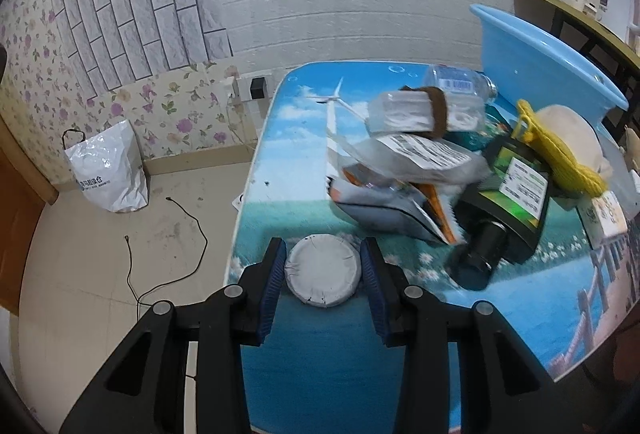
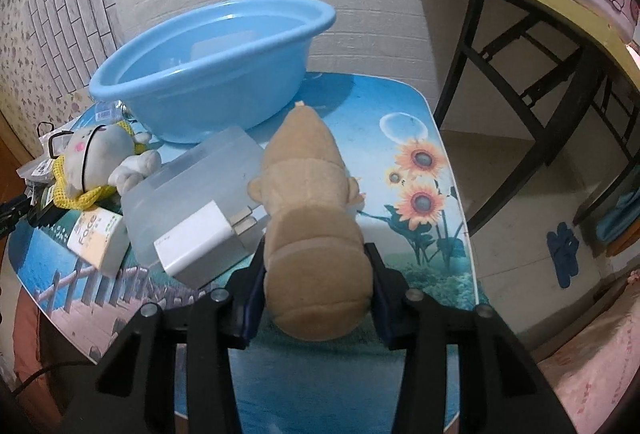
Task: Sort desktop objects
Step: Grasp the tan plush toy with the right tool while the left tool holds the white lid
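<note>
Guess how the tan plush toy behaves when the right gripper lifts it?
The tan plush toy looks soft, so the right gripper, clamped on one end, probably squashes it. The free end will likely droop. It probably weighs little and, being fuzzy, is unlikely to slip.

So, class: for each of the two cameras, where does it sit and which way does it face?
Left wrist: on the left tool, looking along the table's left end; its fingers flank a white round lid.
Right wrist: on the right tool, facing the wall; its fingers squeeze a tan plush toy.
Shared: the blue basin and the white plush.
</note>
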Tool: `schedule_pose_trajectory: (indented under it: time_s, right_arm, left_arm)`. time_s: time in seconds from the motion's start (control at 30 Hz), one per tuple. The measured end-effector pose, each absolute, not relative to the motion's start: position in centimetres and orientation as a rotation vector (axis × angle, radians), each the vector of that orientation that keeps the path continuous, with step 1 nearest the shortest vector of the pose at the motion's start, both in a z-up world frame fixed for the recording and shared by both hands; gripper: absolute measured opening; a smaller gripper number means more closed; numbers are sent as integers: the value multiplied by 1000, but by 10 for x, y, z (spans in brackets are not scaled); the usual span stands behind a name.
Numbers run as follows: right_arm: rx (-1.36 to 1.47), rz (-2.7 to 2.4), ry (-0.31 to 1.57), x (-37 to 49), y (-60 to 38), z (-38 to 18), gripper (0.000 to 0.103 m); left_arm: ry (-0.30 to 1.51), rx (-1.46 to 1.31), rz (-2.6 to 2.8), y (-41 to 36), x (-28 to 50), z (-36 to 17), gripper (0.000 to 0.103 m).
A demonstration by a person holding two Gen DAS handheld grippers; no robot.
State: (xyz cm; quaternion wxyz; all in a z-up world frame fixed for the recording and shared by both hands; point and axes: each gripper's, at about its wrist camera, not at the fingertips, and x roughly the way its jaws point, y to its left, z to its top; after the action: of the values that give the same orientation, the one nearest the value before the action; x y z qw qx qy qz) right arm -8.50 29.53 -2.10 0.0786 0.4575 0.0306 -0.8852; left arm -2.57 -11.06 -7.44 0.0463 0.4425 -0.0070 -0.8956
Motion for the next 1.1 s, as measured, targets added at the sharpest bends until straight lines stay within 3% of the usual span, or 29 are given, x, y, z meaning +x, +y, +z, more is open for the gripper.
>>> schedule_pose_trajectory:
  time_s: [0.77, 0.93, 1.03, 1.1]
  right_arm:
    - [1408, -2606, 98, -88, 298, -37, 47]
    - [1377, -2617, 129, -90, 291, -40, 52]
    - [1374, -2624, 129, -90, 291, -39, 44]
    - [1372, -2621, 124, -90, 293, -37, 44]
  left_arm:
    - [40, 1300, -2787, -99, -22, -77, 37]
    - [37, 1264, -2805, -99, -24, -79, 38]
    - [36, 1250, -2811, -97, -23, -80, 37]
    - [32, 1252, -2815, -97, -22, -79, 37]
